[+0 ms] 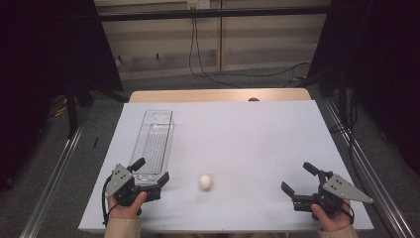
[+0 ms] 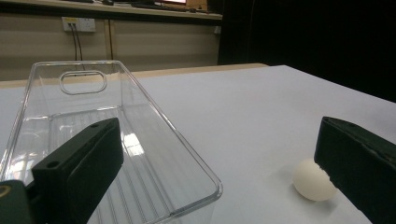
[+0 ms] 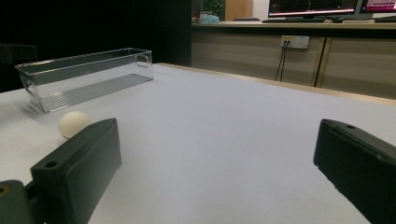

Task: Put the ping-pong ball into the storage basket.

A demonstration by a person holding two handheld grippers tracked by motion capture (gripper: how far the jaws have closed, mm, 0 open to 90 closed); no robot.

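My left jaw covers part of the clear bin's (image 2: 116, 140) floor in the left gripper view, and its near end runs off at 6 o'clock. At 4 o'clock my other jaw overlaps the white egg (image 2: 310, 181). In the right gripper view, my left jaw clips that egg's lower edge.

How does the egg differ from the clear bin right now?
The egg is small, round and opaque white; the clear bin is long, rectangular and transparent. The egg lies loose on the table just outside the bin's near end, while the bin is empty. Both rest untouched on the table.
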